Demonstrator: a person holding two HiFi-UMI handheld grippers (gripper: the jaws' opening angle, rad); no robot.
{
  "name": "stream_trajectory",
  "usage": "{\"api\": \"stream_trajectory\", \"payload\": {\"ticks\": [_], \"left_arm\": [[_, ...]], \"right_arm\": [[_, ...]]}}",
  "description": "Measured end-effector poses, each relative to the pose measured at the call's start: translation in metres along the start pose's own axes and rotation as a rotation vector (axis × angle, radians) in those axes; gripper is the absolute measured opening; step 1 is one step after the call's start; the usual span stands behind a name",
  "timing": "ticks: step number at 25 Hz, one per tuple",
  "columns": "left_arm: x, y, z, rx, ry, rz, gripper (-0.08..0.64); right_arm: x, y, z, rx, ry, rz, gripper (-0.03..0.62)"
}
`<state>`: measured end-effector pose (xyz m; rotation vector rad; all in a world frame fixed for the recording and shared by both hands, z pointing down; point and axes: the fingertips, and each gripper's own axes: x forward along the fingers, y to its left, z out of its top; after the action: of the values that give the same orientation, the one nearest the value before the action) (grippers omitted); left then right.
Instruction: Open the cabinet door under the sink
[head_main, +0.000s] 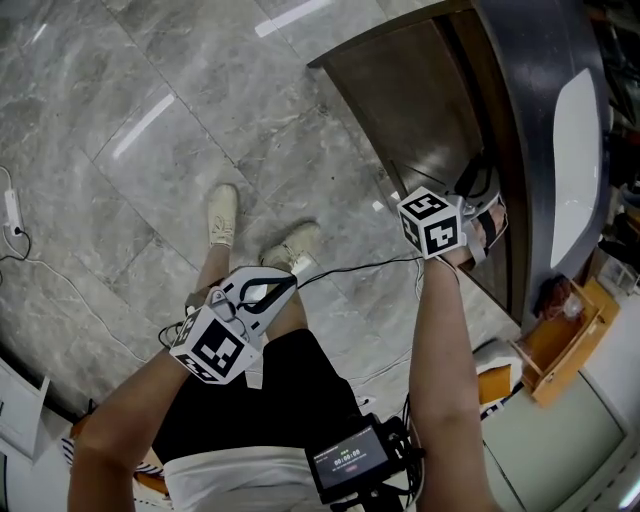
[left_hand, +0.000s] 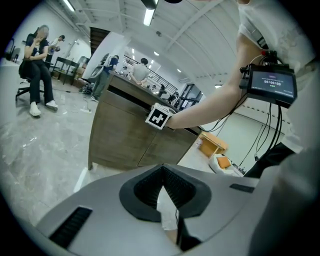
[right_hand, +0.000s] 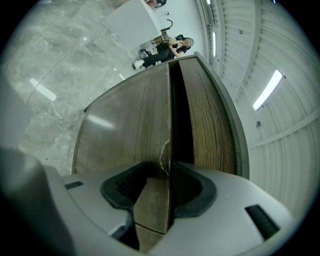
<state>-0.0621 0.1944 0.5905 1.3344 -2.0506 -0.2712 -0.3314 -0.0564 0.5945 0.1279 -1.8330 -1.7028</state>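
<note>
Straddling the ajar cabinet door edge at centre right, the right gripper has its jaws apart; the left gripper, lower left, is closed, empty.

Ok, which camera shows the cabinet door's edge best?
Right gripper view: the door edge runs up close between the jaws, dark gap beside it. Head view sees the door from above; left gripper view, only the far cabinet front.

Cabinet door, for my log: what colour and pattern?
Cabinet door: brown wood grain, best in right gripper view.
</note>
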Motion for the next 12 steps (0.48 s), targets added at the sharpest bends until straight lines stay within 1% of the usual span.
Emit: {"api": "stream_trajectory", "payload": {"ticks": [3,4,6,12], "left_arm": [[0.006,-0.005,0.005,0.015,0.003,-0.025,0.009],[0.008,-0.008,0.006,0.019,0.004,-0.035,0.009],[0.012,-0.012,0.009,0.029,0.006,-0.052,0.009],[0.015,-0.01,0.011,0.016,0.008,-0.06,0.009]], "right_arm": [[0.005,0.002,0.004,0.044,0.017,0.002,0.162],[0.006,0.002,0.005,0.059,0.026,0.013,0.185],[0.008,0.003,0.006,0.084,0.041,0.039,0.198],[0.005,0.004,0.007,0.08,0.044,0.112,0.198]]}}
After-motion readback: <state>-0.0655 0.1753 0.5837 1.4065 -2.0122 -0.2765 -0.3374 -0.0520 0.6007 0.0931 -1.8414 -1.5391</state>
